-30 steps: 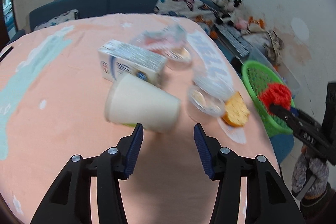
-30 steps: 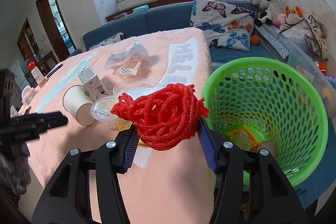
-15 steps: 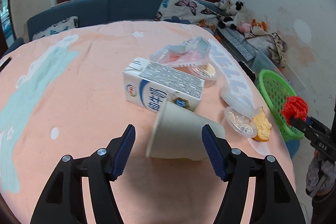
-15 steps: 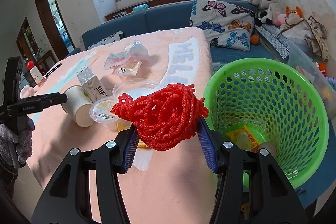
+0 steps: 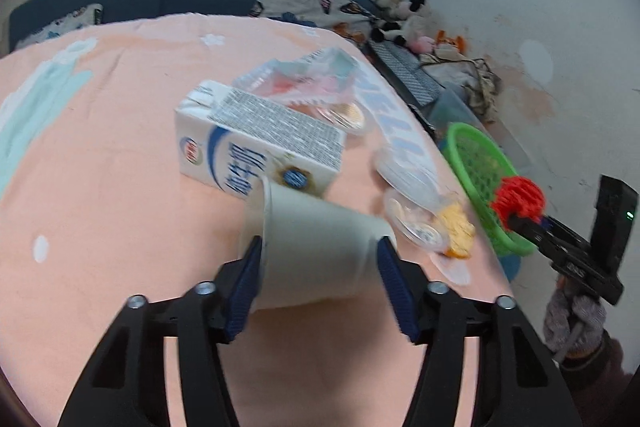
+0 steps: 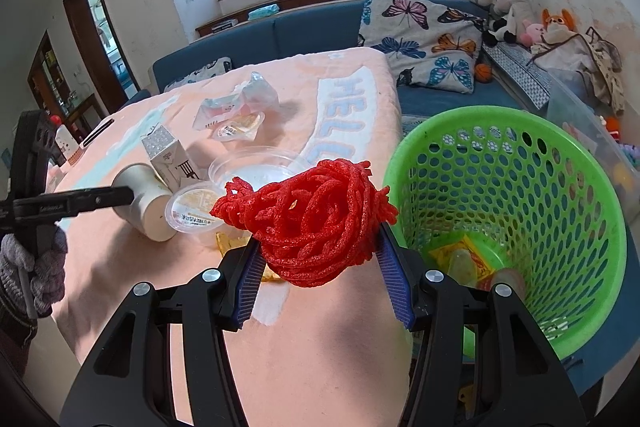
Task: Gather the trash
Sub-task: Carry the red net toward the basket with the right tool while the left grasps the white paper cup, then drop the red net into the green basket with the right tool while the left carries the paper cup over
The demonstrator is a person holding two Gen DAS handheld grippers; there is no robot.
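While my left gripper point(image 5: 318, 281) straddles the tipped paper cup point(image 5: 316, 247), its fingers spread to either side with pads near the rim and base, I cannot tell if they touch yet. A milk carton point(image 5: 256, 147) lies just beyond the cup. My right gripper point(image 6: 322, 281) pinches a red string bundle point(image 6: 316, 219), with the green basket point(image 6: 520, 155) just right of its fingers. Squeezing could crush the cup or roll it away; releasing now might drop the bundle short of the basket.
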